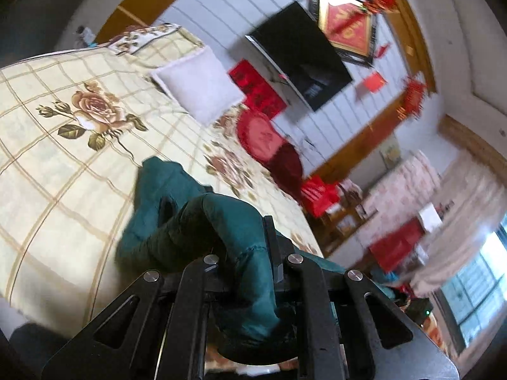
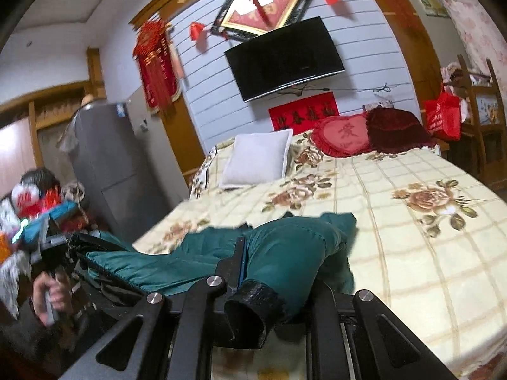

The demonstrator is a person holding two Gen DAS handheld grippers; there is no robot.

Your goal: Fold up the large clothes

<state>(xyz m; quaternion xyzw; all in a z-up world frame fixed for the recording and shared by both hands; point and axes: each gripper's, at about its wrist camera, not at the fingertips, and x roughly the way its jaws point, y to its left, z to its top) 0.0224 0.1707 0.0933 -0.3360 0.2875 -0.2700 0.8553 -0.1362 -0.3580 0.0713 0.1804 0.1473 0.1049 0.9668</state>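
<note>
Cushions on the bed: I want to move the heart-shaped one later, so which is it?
The bright red cushion, between the white cushion and the dark maroon cushion; those two are squarish.

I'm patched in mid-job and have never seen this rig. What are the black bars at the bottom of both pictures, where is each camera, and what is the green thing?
Each picture comes from a camera mounted on a hand-held gripper, looking forward along its two fingers; the black bars are the gripper's own frame. No robot arm: a person carries one in each hand. The left wrist view shows the left gripper shut on a fold of the green garment. The right wrist view shows the right gripper shut on the same garment near its black cuff; the person's left hand shows at far left. The garment hangs over the floral bedspread, which also carries a white pillow.
</note>
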